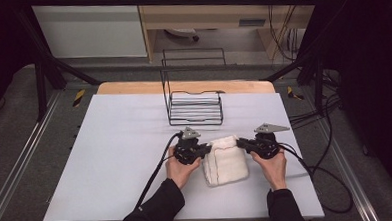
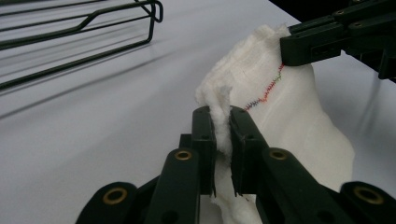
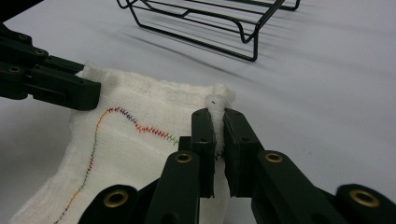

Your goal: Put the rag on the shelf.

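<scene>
One white cloth (image 1: 225,160) is found near the middle of the white surface (image 1: 116,159), toward the person's side, and is folded into a thick pad. A single line of multicoloured stitching (image 3: 140,128) is seen running across its top face (the colours shift from red through green to dark along the thread). The far edge of the cloth is raised off the surface, while its near part is seen resting there in the high view.

The cloth is gripped at two corners of that far edge. The left gripper (image 1: 205,149) is clenched on the left corner, with a ridge of fabric pinched between its jaws in the left gripper view (image 2: 222,135). The right gripper (image 1: 239,143) is clamped on the right corner, a tuft of cloth standing up between its jaws in the right gripper view (image 3: 215,135). Each gripper is held in one hand, and two dark sleeves are seen entering from the near edge.

One black wire rack (image 1: 194,106) is placed beyond the cloth, well apart from it, near the far edge of the surface. A strip of wooden tabletop (image 1: 133,87) is visible behind the white sheet.
</scene>
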`<state>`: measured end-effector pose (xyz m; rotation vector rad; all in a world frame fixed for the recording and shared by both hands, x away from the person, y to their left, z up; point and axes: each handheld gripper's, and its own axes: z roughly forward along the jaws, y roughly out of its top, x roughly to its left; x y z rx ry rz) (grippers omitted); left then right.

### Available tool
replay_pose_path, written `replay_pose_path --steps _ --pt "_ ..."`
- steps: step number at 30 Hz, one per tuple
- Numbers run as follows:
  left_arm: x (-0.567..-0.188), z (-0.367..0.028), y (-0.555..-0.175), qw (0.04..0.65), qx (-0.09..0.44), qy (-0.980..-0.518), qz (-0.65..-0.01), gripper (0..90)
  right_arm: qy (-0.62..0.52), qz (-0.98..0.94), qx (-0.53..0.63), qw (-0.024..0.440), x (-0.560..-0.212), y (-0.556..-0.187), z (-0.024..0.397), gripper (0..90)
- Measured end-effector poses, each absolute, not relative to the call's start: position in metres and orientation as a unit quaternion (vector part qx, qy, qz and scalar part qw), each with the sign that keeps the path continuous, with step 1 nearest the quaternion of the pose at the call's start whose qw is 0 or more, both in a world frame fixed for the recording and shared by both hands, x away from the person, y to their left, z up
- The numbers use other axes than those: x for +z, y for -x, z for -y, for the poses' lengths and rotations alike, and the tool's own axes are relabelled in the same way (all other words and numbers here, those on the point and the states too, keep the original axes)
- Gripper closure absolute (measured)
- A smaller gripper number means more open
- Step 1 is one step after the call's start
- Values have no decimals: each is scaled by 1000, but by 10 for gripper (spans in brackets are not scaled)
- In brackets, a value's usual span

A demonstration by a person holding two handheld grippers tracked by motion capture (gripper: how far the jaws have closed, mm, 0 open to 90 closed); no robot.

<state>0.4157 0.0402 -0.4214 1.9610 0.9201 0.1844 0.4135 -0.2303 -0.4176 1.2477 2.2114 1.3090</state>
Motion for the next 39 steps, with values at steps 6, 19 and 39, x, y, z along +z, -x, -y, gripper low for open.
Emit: replay_pose_path --steps 6,19,39 --pt "-413 -44 -412 477 86 -793 -368 819 -424 -760 469 151 -408 -406 230 836" --pt "-397 -47 -407 498 99 -786 -352 819 -419 -745 491 167 -395 -394 232 837" --pt "-369 -52 -401 523 123 -777 -329 819 -400 -725 525 199 -368 -381 232 840"
